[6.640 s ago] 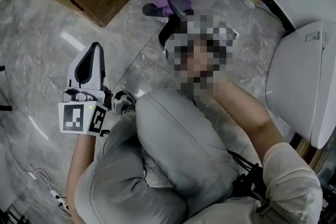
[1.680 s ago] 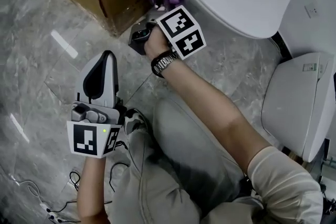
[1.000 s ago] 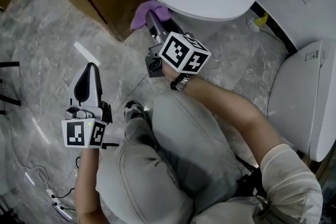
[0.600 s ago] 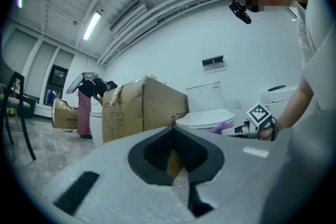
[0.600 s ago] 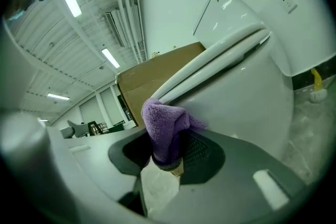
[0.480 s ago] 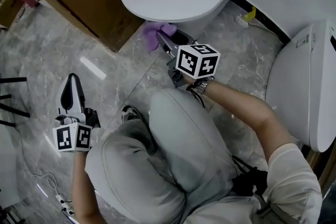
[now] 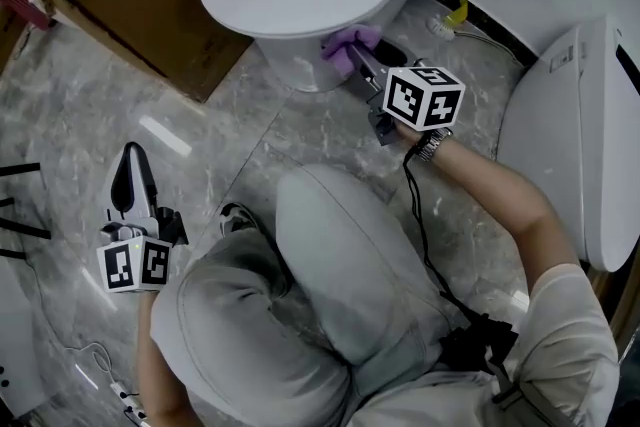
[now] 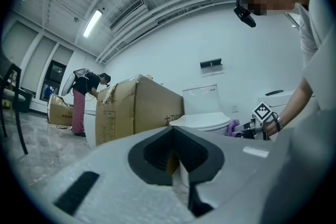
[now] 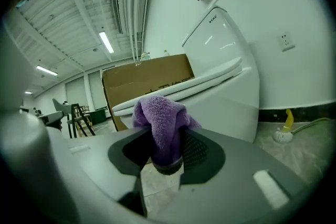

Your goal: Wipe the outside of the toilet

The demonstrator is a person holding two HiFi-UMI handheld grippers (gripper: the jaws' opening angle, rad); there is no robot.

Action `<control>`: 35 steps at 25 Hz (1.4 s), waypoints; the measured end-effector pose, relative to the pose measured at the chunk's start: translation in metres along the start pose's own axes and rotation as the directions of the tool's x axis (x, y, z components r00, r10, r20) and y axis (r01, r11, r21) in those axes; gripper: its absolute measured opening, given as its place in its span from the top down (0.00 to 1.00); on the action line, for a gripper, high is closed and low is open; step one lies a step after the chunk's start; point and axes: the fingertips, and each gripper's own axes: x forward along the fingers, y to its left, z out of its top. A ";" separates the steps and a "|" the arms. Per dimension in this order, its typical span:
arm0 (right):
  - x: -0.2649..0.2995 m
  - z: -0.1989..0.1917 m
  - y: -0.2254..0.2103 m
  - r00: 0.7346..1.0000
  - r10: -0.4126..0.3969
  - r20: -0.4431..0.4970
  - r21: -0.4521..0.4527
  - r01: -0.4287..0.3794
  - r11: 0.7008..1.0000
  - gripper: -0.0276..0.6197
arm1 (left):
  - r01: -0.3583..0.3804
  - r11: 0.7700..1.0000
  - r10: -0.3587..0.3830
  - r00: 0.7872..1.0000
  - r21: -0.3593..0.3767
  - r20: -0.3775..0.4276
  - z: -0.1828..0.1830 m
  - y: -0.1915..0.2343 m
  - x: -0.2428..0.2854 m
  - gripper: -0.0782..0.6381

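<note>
Logged left gripper nearest the knee, low over the floor, jaws together with nothing between them, idle and well apart from the work.

Noted right gripper clamped on a purple cloth, with the wad bunched up above the tips. Found the cloth's free fold just ahead of those jaws, at the toilet bowl wall beneath the lid rim. Could not settle from either view whether it touched.

Judged the cloth soft, light and limp, likely to fold and drag under pressure. Best held by the bunched middle, as here, with a loose pad left forward to press flat. Judged the glazed bowl hard and slick, so the wiping load should be small.

Recorded a cardboard box beyond the jaws, past the toilet. Recorded to their right what looked like a yellow-handled brush by the wall.
</note>
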 end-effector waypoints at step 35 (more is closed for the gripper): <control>0.043 0.323 0.209 1.000 0.019 -0.001 -0.123 -0.019 0.992 0.74 | -0.052 0.973 0.027 0.993 -0.226 -0.114 0.257 0.172 0.082 0.88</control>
